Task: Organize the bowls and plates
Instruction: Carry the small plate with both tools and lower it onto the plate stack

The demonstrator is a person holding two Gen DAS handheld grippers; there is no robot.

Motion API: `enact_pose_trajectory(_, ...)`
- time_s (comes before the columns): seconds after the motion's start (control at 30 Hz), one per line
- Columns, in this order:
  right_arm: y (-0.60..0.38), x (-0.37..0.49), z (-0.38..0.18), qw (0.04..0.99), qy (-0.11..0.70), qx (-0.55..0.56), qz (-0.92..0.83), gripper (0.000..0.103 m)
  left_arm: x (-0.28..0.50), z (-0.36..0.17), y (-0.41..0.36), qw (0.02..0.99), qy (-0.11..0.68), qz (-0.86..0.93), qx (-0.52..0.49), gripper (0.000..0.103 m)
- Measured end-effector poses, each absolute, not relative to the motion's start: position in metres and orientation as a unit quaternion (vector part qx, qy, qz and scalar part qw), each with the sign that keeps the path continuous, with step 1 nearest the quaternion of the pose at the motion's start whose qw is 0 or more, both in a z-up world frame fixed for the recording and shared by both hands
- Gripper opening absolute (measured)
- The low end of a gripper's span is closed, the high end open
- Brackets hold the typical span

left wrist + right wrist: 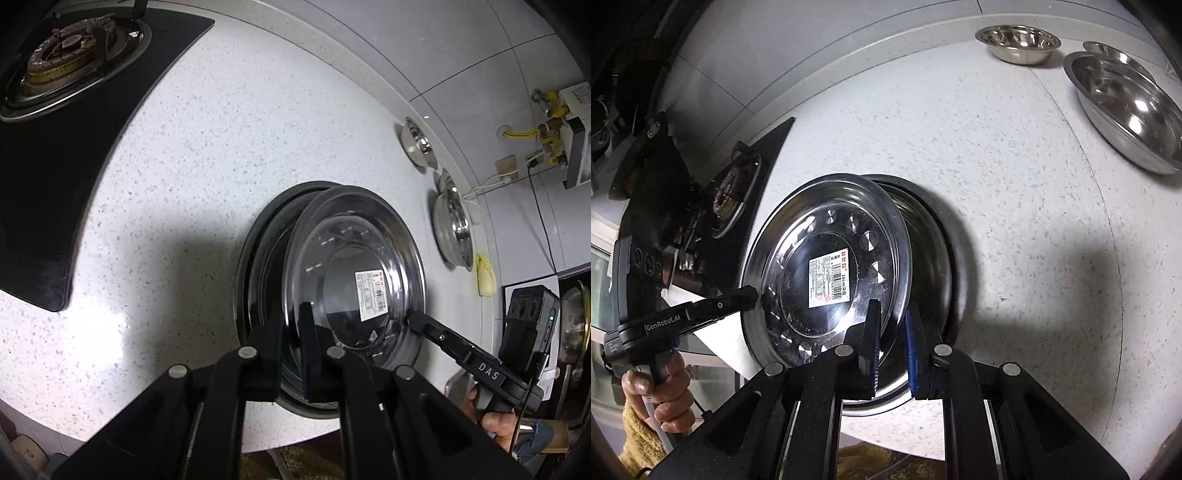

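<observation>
Silver steel on speckled white

The plate (827, 266) is shiny silver with a white barcode label; the countertop (1015, 206) is white with grey flecks; the stove (51, 177) is glossy black; gripper pads (911, 354) are blue.

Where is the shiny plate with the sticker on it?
The stickered steel plate is held tilted by both grippers at the counter's front edge, over a stack of plates, right of the gas stove.

Shiny steel plate (827, 266) with a barcode sticker sits tilted over a second plate (934, 258) – a bowl (1017, 43) and bigger dish (1126, 110) further back on the speckled surface (960, 129).
</observation>
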State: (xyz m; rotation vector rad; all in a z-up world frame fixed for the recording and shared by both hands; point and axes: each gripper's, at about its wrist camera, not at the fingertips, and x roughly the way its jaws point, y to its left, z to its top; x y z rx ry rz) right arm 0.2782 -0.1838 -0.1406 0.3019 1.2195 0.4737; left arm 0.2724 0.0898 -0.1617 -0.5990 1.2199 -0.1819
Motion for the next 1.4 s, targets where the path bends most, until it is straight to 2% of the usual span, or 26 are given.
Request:
enact_pose_trajectory(0.3,-0.178,0.276,-0.15,0.781,0.57,0.127,0.221,0.011,0.277,-0.177,0.084,0.769,0.572,-0.068,-0.276,0.007)
enact_pose_trajectory(0.47,-0.182,0.276,-0.15,0.78,0.566,0.133,0.232,0.014,0.277,-0.175,0.085,0.776,0.564,-0.063,-0.276,0.009)
enact_pose_trajectory(1.4,-0.179,0.277,-0.145,0.786,0.56,0.11,0.237,0.014,0.271,-0.167,0.089,0.799,0.539,-0.041,-0.263,0.009)
